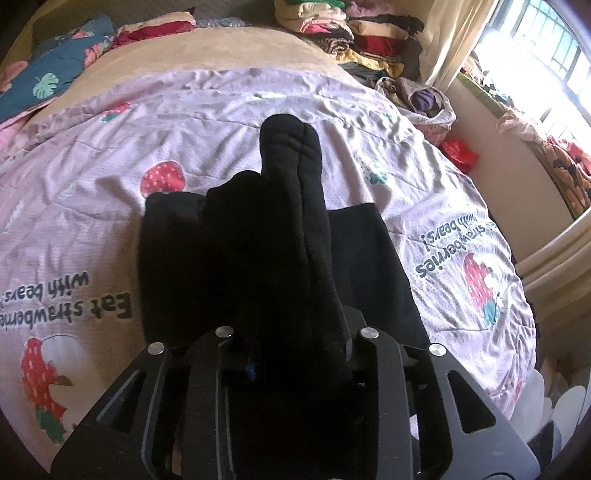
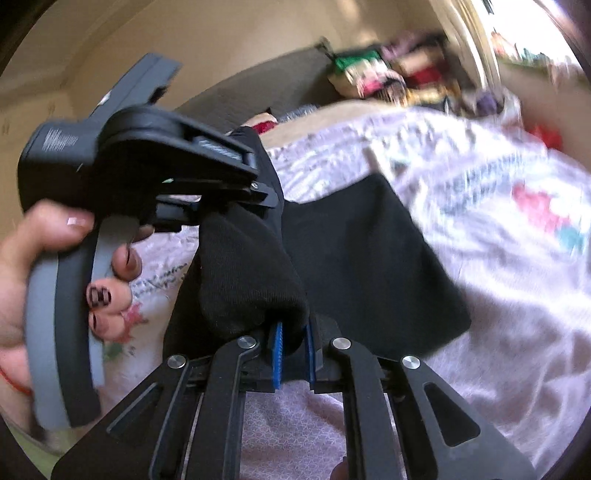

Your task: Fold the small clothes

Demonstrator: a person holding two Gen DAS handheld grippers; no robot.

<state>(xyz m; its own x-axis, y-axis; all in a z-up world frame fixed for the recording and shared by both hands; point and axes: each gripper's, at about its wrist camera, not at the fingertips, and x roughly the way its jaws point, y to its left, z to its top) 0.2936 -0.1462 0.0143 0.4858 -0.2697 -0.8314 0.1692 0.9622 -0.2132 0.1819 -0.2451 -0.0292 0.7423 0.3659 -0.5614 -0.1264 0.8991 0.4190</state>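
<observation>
Black garment (image 2: pixel 354 258) bunched between right tongs (image 2: pixel 293 354), clamped on it; left tongs (image 2: pixel 258 206) also clamped on its fold, rest draped on bed quilt (image 1: pixel 92 192).

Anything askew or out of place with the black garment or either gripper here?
Nothing damaged. The black knit garment is bunched, not flat, on the pink strawberry-print bedspread, pinched by the right gripper and the left gripper.

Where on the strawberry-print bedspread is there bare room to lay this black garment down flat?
Bare pink strawberry-print bedspread lies left of the black knit garment, out to the upside-down "Eat strawberries" lettering, and beyond its far tip up to the tan blanket. The right side is narrower, ending at the bed edge. Crowded: stacked folded clothes at the far right corner.
</observation>
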